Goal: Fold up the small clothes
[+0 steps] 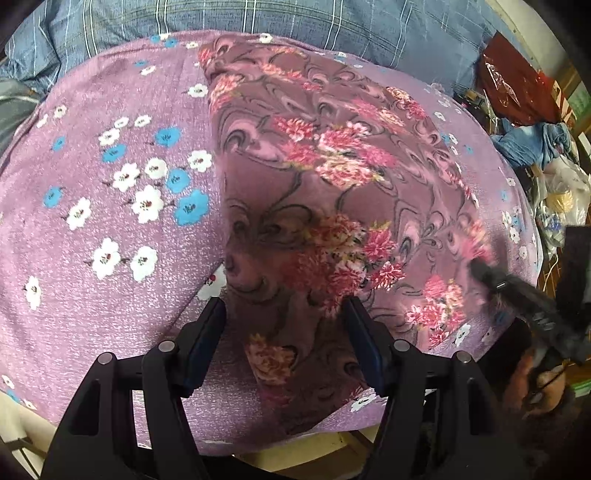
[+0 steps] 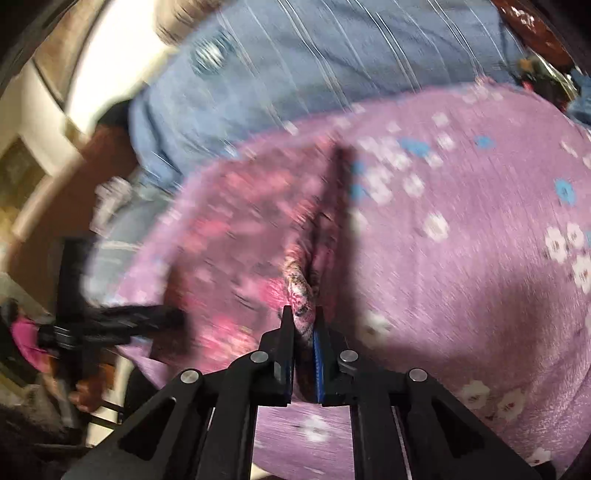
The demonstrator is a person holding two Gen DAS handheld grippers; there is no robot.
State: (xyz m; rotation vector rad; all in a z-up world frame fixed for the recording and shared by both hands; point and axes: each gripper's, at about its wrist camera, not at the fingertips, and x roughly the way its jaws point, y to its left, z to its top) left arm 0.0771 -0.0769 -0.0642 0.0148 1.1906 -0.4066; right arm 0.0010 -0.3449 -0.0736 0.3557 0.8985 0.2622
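Observation:
A mauve garment with pink flower print (image 1: pixel 325 192) lies spread on a purple sheet with white and blue flowers (image 1: pixel 110 206). My left gripper (image 1: pixel 284 306) is open above the garment's near edge, its fingers on either side of the cloth and not closed on it. My right gripper (image 2: pixel 303 317) is shut on a bunched fold of the garment (image 2: pixel 299 288) and holds it lifted off the sheet (image 2: pixel 461 258). In the left wrist view the right gripper (image 1: pixel 480 266) shows blurred at the garment's right edge. In the right wrist view the left gripper (image 2: pixel 162 317) shows blurred at the left.
A blue plaid blanket (image 1: pixel 258 18) lies along the far side of the sheet; it also shows in the right wrist view (image 2: pixel 295 74). Clutter with a red bag (image 1: pixel 517 85) and blue cloth (image 1: pixel 532 144) stands at the right. A pale bed edge (image 1: pixel 325 446) runs below.

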